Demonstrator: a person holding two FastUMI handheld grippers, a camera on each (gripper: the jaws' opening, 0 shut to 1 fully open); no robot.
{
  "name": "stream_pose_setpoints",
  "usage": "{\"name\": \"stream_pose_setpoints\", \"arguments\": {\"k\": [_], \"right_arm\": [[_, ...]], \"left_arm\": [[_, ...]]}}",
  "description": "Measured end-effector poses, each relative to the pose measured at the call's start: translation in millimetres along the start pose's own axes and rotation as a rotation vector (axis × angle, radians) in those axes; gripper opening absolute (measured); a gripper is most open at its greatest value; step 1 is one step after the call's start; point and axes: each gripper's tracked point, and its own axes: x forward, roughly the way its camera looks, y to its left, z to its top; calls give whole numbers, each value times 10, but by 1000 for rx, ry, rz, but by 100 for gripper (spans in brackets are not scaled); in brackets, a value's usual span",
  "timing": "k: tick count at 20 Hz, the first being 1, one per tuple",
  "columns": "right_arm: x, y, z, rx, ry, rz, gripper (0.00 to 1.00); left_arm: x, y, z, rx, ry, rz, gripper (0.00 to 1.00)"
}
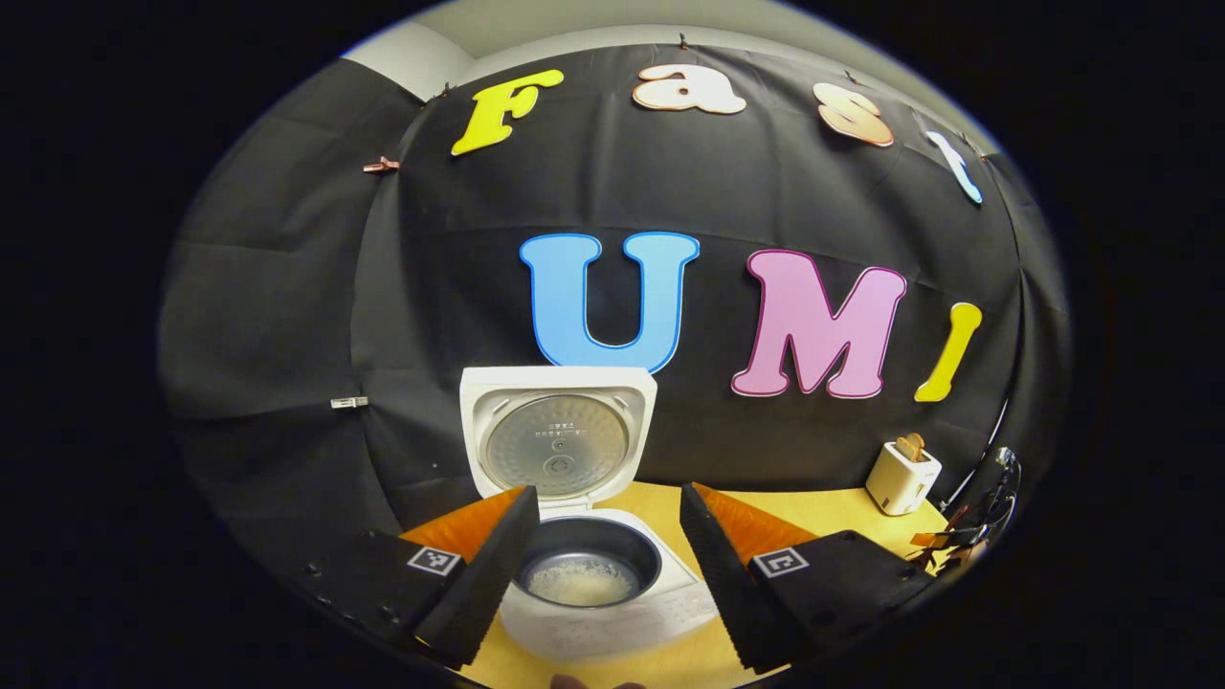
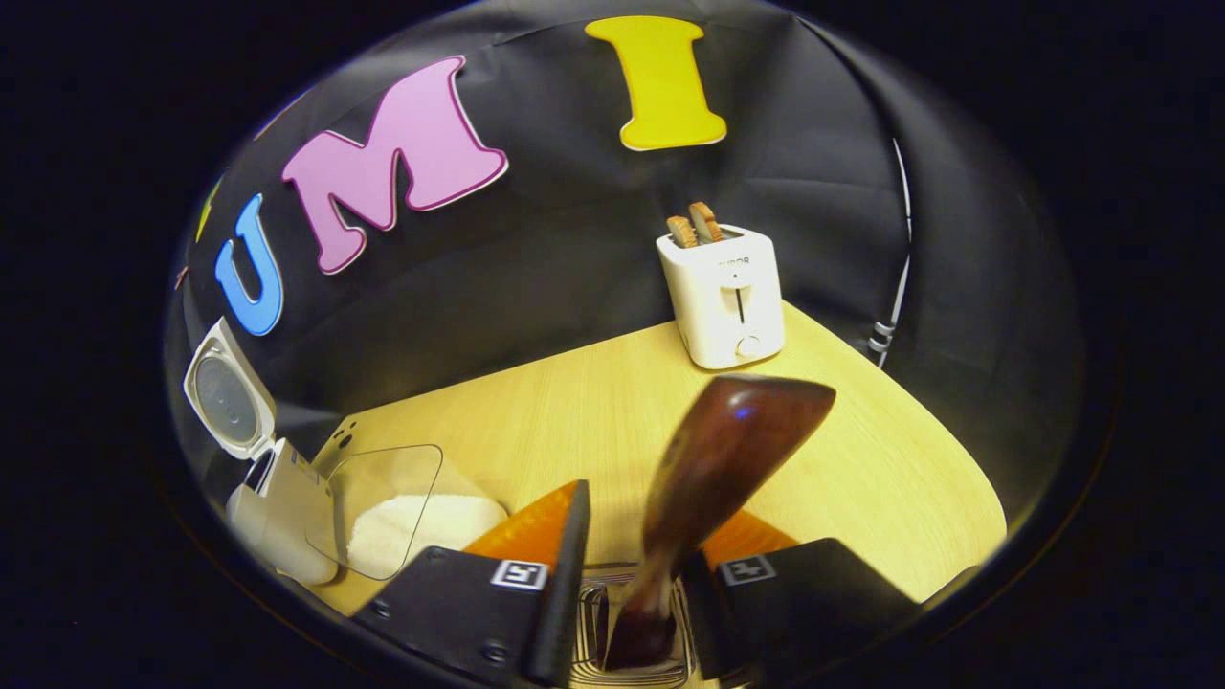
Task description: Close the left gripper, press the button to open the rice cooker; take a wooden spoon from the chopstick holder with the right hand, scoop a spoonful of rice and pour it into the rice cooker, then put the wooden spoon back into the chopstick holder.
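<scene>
The rice cooker [image 1: 584,565] stands open near the back edge of the pale wooden table [image 1: 823,512], its white lid [image 1: 558,435] tipped upright against the booth wall, showing a round metal inner plate. Its dark inner pot holds a shallow layer of rice [image 1: 581,581] at the bottom. The left gripper [image 1: 603,565] hovers in front of it with its fingers spread wide apart, holding nothing. In the right gripper view, the wooden spoon [image 2: 713,478] is dark brown and glossy, its bowl end up and tilted, its handle end down in the wire chopstick holder [image 2: 627,627]. The right gripper [image 2: 632,593] sits around the spoon; I cannot tell whether both fingers press on it. A clear container of white rice [image 2: 402,522] sits beside the cooker. A white toaster [image 2: 723,297] stands at the table's back corner.
</scene>
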Motion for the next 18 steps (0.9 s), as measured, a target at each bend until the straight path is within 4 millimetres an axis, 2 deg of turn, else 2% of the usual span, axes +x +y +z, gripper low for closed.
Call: {"name": "stream_pose_setpoints", "arguments": {"k": [2,3,6,9,11,13,15,18], "right_arm": [[-6,-62,23,15,1,-18,58],[-36,-107,38,18,-3,-28,76],[-175,-227,124,29,-23,-58,89],[-391,-336,260,38,-59,-81,89],[-555,-371,336,42,-75,-89,97],[-728,-418,443,30,-94,-104,98],[-896,-405,555,18,-114,-111,98],[-1144,-353,765,-16,-156,-113,98]], "left_arm": [[20,-22,-1,-2,-1,-5,95],[33,-34,-3,-2,-2,-7,95],[86,-61,-2,-11,-6,-20,95],[161,-120,12,-28,-11,-43,95],[221,-149,64,-34,-26,-56,95],[294,-161,143,-30,-49,-67,95],[386,-152,253,-20,-78,-73,95],[596,-73,564,12,-152,-65,95]]}}
